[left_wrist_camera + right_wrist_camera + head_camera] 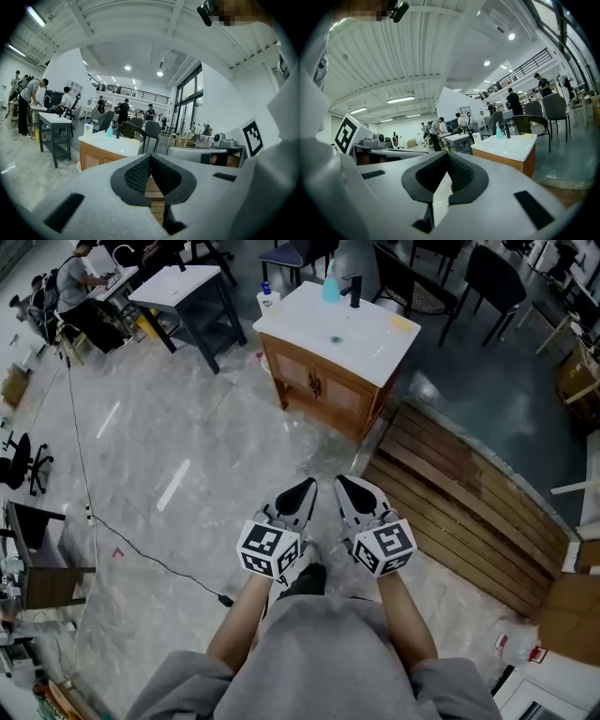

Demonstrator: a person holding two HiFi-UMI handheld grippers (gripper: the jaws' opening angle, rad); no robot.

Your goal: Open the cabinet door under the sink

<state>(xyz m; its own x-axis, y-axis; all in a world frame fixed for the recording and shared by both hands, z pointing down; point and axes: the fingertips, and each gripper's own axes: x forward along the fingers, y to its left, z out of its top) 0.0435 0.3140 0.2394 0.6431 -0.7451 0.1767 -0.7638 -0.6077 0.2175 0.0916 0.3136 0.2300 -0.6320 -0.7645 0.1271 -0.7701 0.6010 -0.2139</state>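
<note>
While left tongs (305, 489), right tongs (348, 487) hover clenched empty, one cabinet (367, 407), two doors (294, 372) shut.

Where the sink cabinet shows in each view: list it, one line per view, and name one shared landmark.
Head view: sink cabinet at top centre, across the pale floor.
Left gripper view: sink cabinet left of centre, just above the jaws.
Right gripper view: sink cabinet right of centre, beyond the jaws.
Shared landmark: the teal bottle on its white top.

No text, label, brand or number can be read anywhere in these views.
</note>
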